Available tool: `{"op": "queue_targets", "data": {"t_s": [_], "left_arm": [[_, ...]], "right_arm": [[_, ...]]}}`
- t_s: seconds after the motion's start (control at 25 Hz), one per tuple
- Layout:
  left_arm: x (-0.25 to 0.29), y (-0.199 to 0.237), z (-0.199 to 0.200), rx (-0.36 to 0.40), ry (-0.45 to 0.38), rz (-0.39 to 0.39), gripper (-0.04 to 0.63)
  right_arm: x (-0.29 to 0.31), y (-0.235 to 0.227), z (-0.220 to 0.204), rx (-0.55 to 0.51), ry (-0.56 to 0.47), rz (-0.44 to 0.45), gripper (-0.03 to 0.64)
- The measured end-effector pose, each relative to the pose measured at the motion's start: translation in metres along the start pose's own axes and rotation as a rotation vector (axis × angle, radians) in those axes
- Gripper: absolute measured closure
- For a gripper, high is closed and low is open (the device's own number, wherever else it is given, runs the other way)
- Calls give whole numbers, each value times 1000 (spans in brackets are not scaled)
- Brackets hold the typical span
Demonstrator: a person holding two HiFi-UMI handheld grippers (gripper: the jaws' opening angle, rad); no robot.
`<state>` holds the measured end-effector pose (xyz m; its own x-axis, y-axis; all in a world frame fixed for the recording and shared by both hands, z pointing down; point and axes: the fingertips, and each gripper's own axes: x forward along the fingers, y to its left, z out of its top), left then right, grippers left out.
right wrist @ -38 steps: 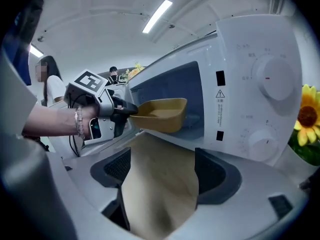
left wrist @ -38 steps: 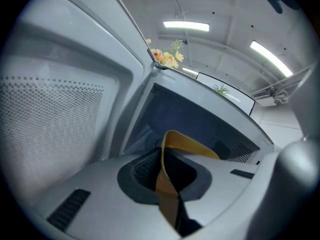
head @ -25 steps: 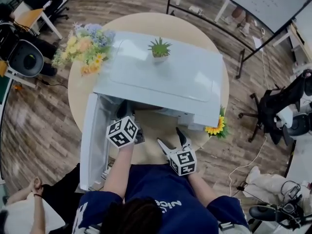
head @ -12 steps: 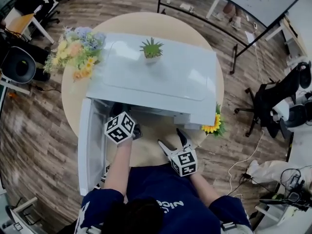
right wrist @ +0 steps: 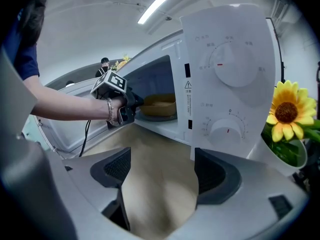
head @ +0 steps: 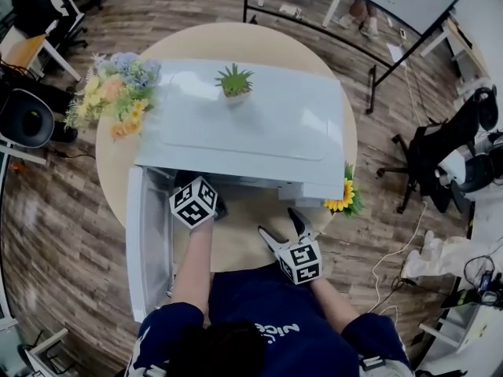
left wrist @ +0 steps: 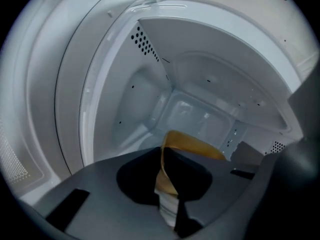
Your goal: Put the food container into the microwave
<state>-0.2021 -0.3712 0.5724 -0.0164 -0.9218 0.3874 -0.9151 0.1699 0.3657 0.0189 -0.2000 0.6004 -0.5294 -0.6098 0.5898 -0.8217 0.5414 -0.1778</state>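
Note:
The white microwave (head: 244,124) stands on the round table with its door (head: 148,242) swung open to the left. My left gripper (right wrist: 133,104) reaches into the cavity, and in the head view only its marker cube (head: 194,203) shows under the oven's top edge. Its jaws are shut on the rim of the tan food container (left wrist: 192,145), which sits low inside the cavity (right wrist: 160,104). My right gripper (head: 280,225) hovers over the table in front of the microwave, open, with only tabletop between its fingers (right wrist: 117,165).
A small potted plant (head: 235,81) stands on the microwave's top. A flower bouquet (head: 110,93) lies at the table's left, and a sunflower (right wrist: 287,113) stands right of the control panel (right wrist: 230,79). Bare table (head: 236,238) lies before the oven. Office chairs (head: 440,155) stand at the right.
My left gripper has moved slightly deeper into the microwave with the container. The right gripper has stayed almost still. The head view has shifted a little.

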Motion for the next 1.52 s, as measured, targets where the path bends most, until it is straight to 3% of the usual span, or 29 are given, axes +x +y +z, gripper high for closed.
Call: {"op": "queue_targets", "data": {"t_s": [0.36,0.48,0.72,1.0,1.28,1.52], "left_arm": [[6,-4,5,23,-9,-35,548],[3,-9,7,27,-14,-84,396],[-18,-17,5,171,-18,-140,317],[-58,-13,-6,213,-27,-142,307],[-98,-30,-12,225,-21,-245,307],[-139,-41,-41,371,16,-260,307]], "right_arm": [[-2,-2,0,4,-4,-13,221],[-2,-2,1,0,-8,-14,219],[0,0,6,-9,-26,-5,218],[2,5,15,-41,-57,24,218],[-2,11,24,-61,-100,46,219],[-4,17,29,-94,-136,69,221]]}}
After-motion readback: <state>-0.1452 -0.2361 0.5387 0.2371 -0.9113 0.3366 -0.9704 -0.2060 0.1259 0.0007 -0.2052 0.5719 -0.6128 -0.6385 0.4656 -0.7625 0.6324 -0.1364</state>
